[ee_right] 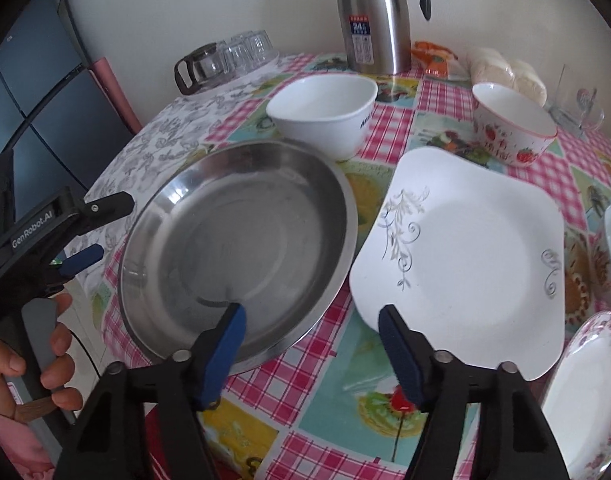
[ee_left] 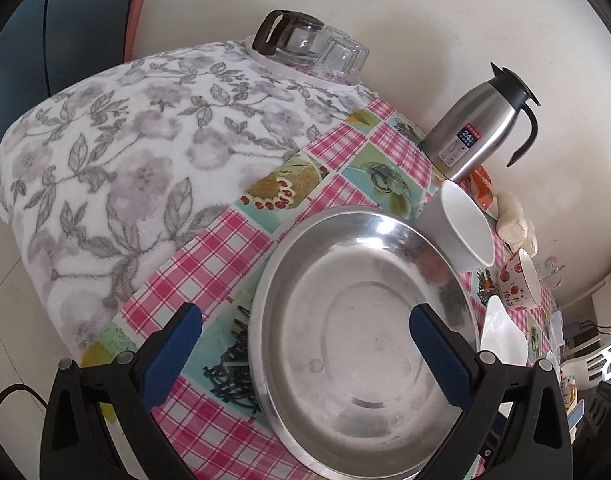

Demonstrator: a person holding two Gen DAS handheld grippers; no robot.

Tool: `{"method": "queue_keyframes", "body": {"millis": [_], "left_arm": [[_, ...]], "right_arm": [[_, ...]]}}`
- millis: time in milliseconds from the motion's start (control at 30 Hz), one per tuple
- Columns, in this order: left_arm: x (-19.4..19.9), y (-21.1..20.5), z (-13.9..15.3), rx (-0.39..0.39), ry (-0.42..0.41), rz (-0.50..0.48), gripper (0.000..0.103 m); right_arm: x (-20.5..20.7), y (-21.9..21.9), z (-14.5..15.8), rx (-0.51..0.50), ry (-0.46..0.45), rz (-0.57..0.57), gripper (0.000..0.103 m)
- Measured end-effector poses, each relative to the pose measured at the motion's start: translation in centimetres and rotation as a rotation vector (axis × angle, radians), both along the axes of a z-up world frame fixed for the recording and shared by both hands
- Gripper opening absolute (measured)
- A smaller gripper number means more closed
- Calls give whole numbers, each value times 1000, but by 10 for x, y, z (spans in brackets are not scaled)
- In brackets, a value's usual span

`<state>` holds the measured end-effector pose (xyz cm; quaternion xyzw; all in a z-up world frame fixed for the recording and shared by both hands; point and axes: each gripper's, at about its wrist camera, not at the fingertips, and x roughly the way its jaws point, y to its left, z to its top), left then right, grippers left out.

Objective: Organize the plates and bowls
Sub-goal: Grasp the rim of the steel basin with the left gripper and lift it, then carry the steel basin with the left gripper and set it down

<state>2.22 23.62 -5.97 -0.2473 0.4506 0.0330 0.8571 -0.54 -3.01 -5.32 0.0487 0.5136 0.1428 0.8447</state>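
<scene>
The left gripper [ee_left: 305,328] hangs over the near-left side of a steel plate [ee_left: 361,344] with its blue-padded fingers [ee_left: 173,356] spread wide: one finger is out over the checked tablecloth [ee_left: 209,248] beyond the plate's rim, the other is over the plate's inside, and neither pad presses on metal. From the right wrist view this same gripper shows at the left edge, gripped by a person's hand [ee_right: 37,360], its tips just off the plate's left rim. The right gripper [ee_right: 311,344] stands about half open with nothing clamped; between its fingers lies bare tablecloth in the gap between the steel plate [ee_right: 241,240] and a white square plate [ee_right: 465,252] with a grey scroll pattern. Its left finger overlaps the steel plate's near rim, its right finger the square plate's near corner; whether either touches cannot be told. Behind the plates stand a white square bowl [ee_right: 325,116] and a strawberry-patterned bowl [ee_right: 513,128], well apart. A floral-rimmed plate [ee_right: 585,392] lies at the near right edge.
</scene>
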Motion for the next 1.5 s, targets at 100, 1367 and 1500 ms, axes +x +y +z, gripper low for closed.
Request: {"method": "queue_keyframes", "body": {"millis": [100, 1367, 1500], "left_arm": [[2, 4, -7, -17, 15, -4, 96], [-21, 0, 18, 4, 11, -38, 12], [-21, -15, 39, 26, -21, -66, 12]], "right_arm": [[3, 1, -6, 22, 34, 4, 54], [-7, -6, 15, 75, -41, -35, 22], [-14, -16, 29, 91, -88, -47, 22]]}}
